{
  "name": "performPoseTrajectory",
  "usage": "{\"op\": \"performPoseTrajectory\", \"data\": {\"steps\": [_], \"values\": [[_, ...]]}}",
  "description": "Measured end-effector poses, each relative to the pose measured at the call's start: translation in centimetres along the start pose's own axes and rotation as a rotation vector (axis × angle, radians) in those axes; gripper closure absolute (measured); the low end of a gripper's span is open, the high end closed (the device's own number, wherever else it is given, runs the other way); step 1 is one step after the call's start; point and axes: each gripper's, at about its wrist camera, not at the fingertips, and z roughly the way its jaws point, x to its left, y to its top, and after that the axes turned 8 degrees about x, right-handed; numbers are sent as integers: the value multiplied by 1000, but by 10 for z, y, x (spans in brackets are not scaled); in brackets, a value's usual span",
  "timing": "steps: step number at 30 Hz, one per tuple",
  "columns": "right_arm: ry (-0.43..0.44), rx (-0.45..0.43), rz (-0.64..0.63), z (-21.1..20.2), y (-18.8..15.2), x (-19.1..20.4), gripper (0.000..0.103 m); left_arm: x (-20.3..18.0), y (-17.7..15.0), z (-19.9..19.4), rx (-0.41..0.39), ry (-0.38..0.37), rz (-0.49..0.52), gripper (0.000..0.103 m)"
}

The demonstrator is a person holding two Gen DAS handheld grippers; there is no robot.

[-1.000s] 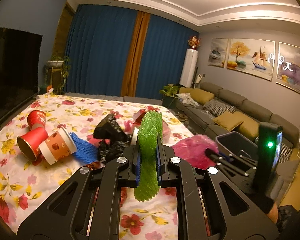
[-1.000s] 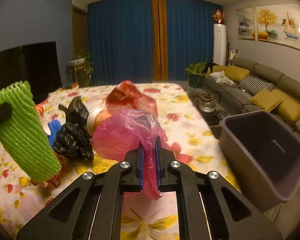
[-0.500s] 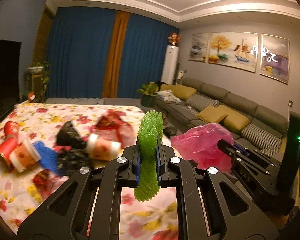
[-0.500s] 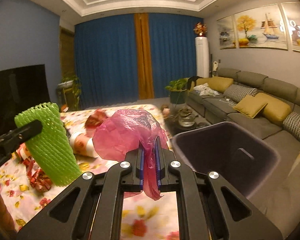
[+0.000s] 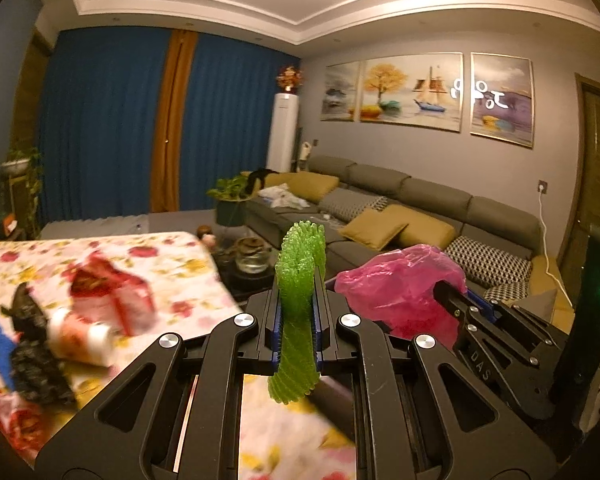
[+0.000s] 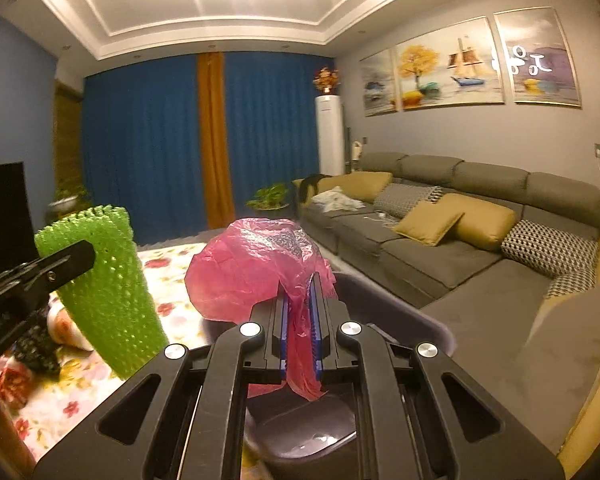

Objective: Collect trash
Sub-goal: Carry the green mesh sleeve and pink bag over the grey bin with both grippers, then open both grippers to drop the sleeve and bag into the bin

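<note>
Green foam netting, a sleeve with its long axis upright toward twelve o'clock, is pinched between the nearly closed jaws of the left gripper above the floral tablecloth. At three o'clock from it, the right gripper is clamped on a crumpled pink plastic bag over the dark bin.

Grey sofa, mustard cushions, blue curtains, wall paintings
</note>
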Motion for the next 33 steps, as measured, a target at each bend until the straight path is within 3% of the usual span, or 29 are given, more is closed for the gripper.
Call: {"op": "performPoseTrajectory", "data": {"steps": [8,18,28,31,33], "values": [[-35,-10,38,16,1,-26,93,-27,4,45,8,-68,34,92],[-40,5,47,28,-6,-24,93,-33,-6,83,74,-105,37,92],[-24,24,66,36,-1,-27,68,-30,-16,110,152,-132,26,88],[-32,19,75,33,-3,-29,51,-28,-18,114,176,-125,23,72],[-34,14,72,29,-3,-27,51,-27,-19,112,172,-109,21,50]]}}
